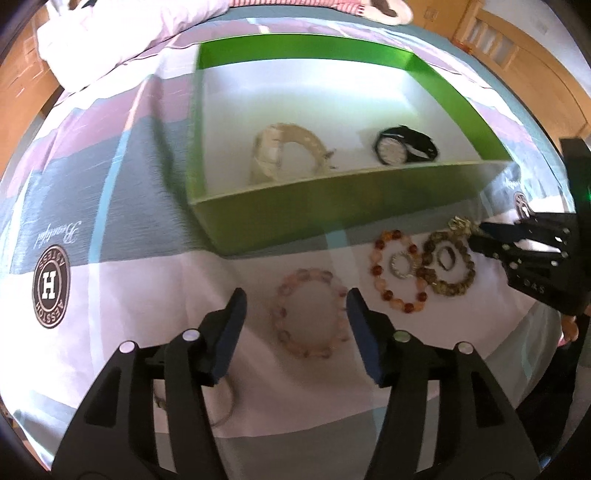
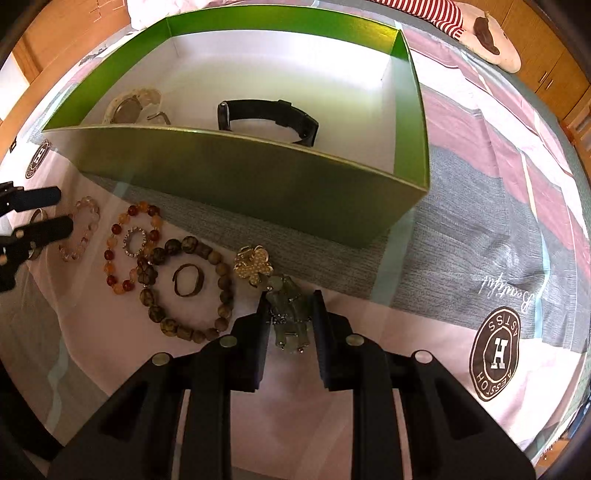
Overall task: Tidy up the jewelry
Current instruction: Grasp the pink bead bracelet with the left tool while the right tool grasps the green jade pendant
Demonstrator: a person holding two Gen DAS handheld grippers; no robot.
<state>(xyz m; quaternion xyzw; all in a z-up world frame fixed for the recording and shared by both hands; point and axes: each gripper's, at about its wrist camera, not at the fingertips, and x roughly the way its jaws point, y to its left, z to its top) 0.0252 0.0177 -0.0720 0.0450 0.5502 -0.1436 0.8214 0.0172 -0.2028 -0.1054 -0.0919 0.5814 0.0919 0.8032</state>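
A green box (image 1: 332,206) (image 2: 258,184) with a white floor holds a beige watch (image 1: 284,151) (image 2: 129,107) and a black watch (image 1: 404,147) (image 2: 269,118). On the bedspread in front lie a pink bead bracelet (image 1: 308,314) (image 2: 83,229), an orange bead bracelet (image 1: 399,277) (image 2: 129,247) around a rhinestone ring (image 1: 404,266) (image 2: 135,242), a brown bead bracelet (image 1: 448,264) (image 2: 188,291) around a dark ring (image 2: 188,280), and a gold flower brooch (image 2: 255,267). My left gripper (image 1: 295,306) is open, its jaws on either side of the pink bracelet. My right gripper (image 2: 290,306) closes around a pale green jade piece (image 2: 290,317).
The bed has a patchwork cover in pink, grey and white with round logos (image 1: 50,284) (image 2: 496,350). A pink quilt (image 1: 110,33) and a plush toy (image 2: 491,33) lie beyond the box. Wooden furniture (image 1: 535,55) surrounds the bed. A thin ring (image 1: 225,402) lies under my left gripper.
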